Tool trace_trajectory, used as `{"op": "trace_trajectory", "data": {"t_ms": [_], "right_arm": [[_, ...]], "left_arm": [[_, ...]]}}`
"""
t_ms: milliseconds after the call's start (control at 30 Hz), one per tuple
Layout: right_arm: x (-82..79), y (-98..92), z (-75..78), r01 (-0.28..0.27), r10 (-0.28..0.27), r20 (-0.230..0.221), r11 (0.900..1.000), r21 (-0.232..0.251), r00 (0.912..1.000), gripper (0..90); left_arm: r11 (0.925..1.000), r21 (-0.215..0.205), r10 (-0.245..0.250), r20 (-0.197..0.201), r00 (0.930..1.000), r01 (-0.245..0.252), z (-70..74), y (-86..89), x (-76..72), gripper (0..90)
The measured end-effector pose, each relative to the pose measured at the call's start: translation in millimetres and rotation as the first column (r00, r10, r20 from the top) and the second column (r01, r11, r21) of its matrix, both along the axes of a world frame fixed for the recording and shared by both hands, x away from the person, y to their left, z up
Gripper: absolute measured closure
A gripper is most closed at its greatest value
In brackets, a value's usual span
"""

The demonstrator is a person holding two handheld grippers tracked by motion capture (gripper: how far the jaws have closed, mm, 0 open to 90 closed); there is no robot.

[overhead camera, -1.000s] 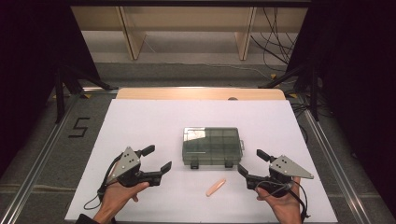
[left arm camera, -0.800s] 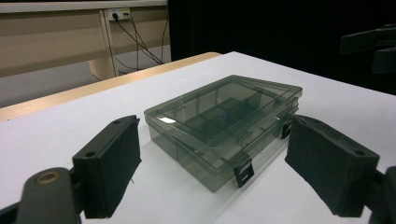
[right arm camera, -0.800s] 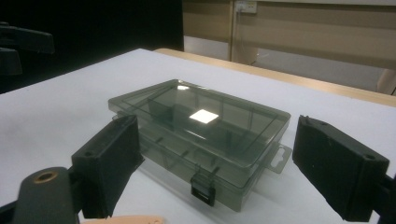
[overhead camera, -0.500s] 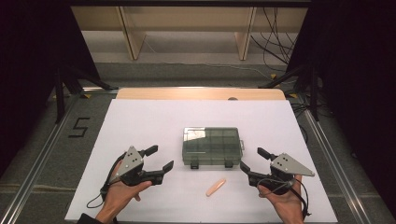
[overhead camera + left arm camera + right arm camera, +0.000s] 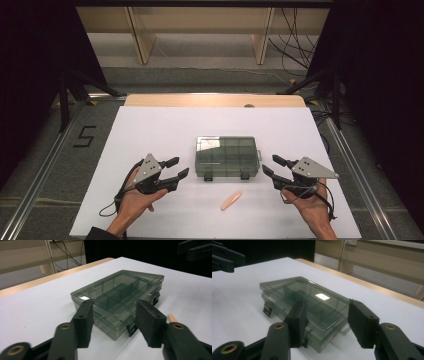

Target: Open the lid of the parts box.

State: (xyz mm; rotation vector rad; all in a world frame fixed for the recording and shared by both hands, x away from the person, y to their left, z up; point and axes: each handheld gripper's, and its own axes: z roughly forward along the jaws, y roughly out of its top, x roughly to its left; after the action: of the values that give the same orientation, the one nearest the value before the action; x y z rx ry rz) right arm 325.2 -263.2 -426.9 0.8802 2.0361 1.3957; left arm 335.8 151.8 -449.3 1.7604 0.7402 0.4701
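A: The closed, see-through plastic compartment box (image 5: 227, 157) is a smoky grey-green, with darker dividers showing through the lid and two black latches on its near side. One white glare patch sits on the lid.

B: And the small stick-shaped piece (image 5: 231, 200) in front of it is a pale peachy orange. The table sheet (image 5: 165, 125) is plain white, no pattern, and there's a light wood strip along the far edge.

A: Both hand-held tools are matte black. The left gripper (image 5: 175, 168) and the right gripper (image 5: 270, 165) each have a grey three-cornered plate on top, plus brassy rivets near the jaws.

B: The floor beside the table is grey, with a black "5" marked on it (image 5: 84, 136).
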Motion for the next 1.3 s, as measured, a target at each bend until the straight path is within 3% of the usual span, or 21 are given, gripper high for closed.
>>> {"op": "trace_trajectory", "data": {"t_ms": [233, 300, 500, 567, 600, 1000, 1167, 1300], "right_arm": [[14.6, -5.0, -4.6, -0.013, 0.013, -0.006, 0.999, -0.030, 0.9999, 67.3], [20.7, -6.2, -7.7, -0.020, 0.020, -0.008, 0.999, -0.048, 0.9998, 73.7], [28.3, -8.9, -12.5, -0.038, 0.034, -0.040, 0.995, -0.088, 0.9986, 81.1], [31.1, -8.8, -15.1, -0.042, 0.037, -0.044, 0.994, -0.098, 0.9983, 83.5], [33.4, -9.8, -16.3, -0.057, 0.049, -0.064, 0.990, -0.127, 0.9967, 86.1], [51.4, -11.0, -33.3, -0.095, 0.071, -0.132, 0.977, -0.190, 0.9887, 89.9], [55.7, -8.9, -38.7, -0.118, 0.086, -0.153, 0.970, -0.213, 0.9844, 89.9], [57.7, -7.9, -41.6, -0.133, 0.096, -0.170, 0.965, -0.226, 0.9808, 90.0]], "left_arm": [[0.9994, 0.033, -0.005, -0.005, 1.0000, 0.005, -6.4, -0.8, 12.4, 67.8], [0.9982, 0.059, -0.009, 0.007, 0.9999, 0.009, -9.6, -1.3, 18.4, 72.4], [0.9929, 0.119, -0.017, 0.044, 0.9989, 0.012, -15.8, -2.7, 27.5, 83.2], [0.9924, 0.122, -0.021, 0.033, 0.9992, 0.016, -18.7, -3.9, 31.1, 86.4], [0.9908, 0.134, -0.022, 0.021, 0.9995, 0.019, -21.4, -5.1, 34.4, 87.5], [0.9815, 0.187, -0.035, -0.035, 0.9988, 0.041, -36.2, -13.3, 50.4, 89.8], [0.9752, 0.217, -0.039, -0.041, 0.9984, 0.047, -39.9, -13.3, 55.0, 89.9], [0.9744, 0.218, -0.045, -0.047, 0.9979, 0.054, -41.7, -15.3, 56.5, 89.9]]}}
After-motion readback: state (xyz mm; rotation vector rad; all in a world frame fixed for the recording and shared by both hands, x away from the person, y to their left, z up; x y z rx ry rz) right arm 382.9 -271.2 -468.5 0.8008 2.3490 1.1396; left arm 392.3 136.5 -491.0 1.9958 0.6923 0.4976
